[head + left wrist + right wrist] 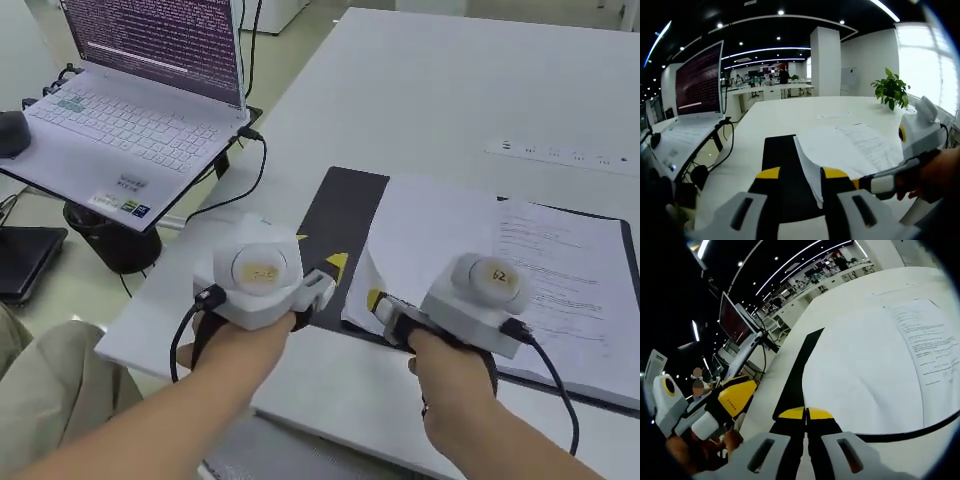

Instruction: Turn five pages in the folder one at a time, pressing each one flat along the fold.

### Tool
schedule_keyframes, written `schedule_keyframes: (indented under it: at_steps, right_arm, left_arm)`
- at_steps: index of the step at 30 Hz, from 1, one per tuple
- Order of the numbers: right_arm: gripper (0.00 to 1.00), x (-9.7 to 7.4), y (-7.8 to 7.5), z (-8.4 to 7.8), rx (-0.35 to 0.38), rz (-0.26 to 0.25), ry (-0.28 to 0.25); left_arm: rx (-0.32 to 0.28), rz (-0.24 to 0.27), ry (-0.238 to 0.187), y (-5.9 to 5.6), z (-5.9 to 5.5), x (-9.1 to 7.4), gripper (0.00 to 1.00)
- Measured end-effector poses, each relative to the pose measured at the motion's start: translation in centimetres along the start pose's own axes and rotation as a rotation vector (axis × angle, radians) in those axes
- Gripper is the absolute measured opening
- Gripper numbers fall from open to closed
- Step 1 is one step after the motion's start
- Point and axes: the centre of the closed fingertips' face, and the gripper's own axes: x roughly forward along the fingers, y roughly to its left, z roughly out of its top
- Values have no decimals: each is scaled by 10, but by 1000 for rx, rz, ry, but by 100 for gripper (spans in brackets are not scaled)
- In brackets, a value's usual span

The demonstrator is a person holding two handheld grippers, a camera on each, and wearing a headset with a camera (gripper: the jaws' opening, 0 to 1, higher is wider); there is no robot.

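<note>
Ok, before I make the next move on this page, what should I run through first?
1. Right gripper jaws closed at the near corner of the blank page: ok.
2. One sheet only in that grip: cannot tell, the jaws hide it.
3. Left gripper open over the black cover, beside the page's edge: ok.
4. Blank page flat on the cover: not ok, its near left edge curls up.
5. Fold between blank page and printed page free of both grippers for pressing: ok.
6. Laptop cable apart from the folder: ok.
</note>
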Motion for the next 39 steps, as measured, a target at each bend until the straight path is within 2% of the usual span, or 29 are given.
schedule_keyframes:
  at_steps: [3, 7, 17, 24, 28, 31, 33, 35, 36, 37, 39]
  right_arm:
    - [0, 7, -5, -8, -44, -12, 12]
    - [0, 11, -12, -18, -46, -31, 32]
    - [0, 13, -19, -25, -55, -31, 37]
    - [5, 13, -16, -30, -84, -12, 49]
    - [13, 4, -7, -34, -109, 22, 62]
    - [14, -10, -6, -31, -123, 33, 49]
    - [11, -18, -12, -29, -134, 20, 41]
    - [7, -29, -21, -20, -121, 1, 7]
    - [7, -35, -29, -12, -104, -16, -20]
    - [6, -39, -34, -8, -95, -23, -26]
    - [3, -47, -48, 5, -67, -48, -67]
  left_arm:
    - [-6, -1, 7, 0, -4, 1, 29]
    - [-10, -2, 15, 1, -8, 1, 29]
    - [-19, -12, 49, -5, -21, 11, 29]
    - [-18, -23, 73, -11, -25, 19, 29]
    - [-26, -43, 99, -19, -31, 27, 28]
    - [-25, -74, 120, -30, -36, 35, 28]
    - [-23, -92, 134, -37, -39, 40, 28]
    - [-15, -112, 150, -45, -45, 45, 27]
    - [-12, -121, 157, -49, -49, 47, 27]
    - [-9, -123, 165, -51, -53, 49, 27]
    - [-9, -131, 202, -55, -65, 52, 26]
